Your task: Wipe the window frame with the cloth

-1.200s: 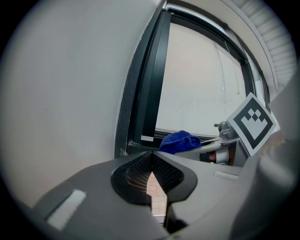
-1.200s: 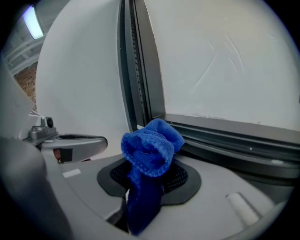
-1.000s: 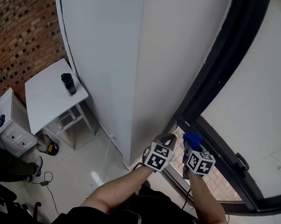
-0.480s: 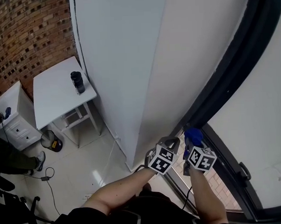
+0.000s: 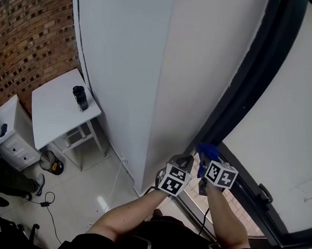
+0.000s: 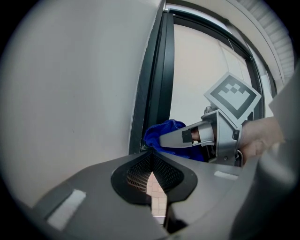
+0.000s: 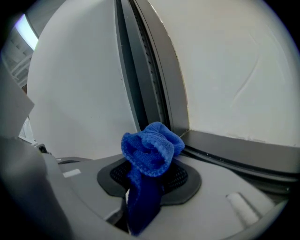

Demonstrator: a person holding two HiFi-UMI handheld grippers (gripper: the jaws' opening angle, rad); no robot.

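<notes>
My right gripper (image 7: 149, 179) pinches the cloth (image 7: 151, 149) mid-bunch, its wad at twelve o'clock. I'd judge it soft and light. My left gripper (image 6: 151, 161) is clenched, empty.

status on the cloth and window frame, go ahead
Right hand-held gripper shut on blue cloth, cloth at lower corner of window frame. Left hand-held gripper shut, empty. Nothing in the way.

An office-type room is indicated: a white table (image 5: 52, 116) bearing a dark flask (image 5: 80, 98) and a white drawer unit (image 5: 8, 137) are set against an exposed brick wall (image 5: 23, 44). A pale tiled floor (image 5: 84, 194) and a dark window frame (image 5: 249, 84) are noted.
</notes>
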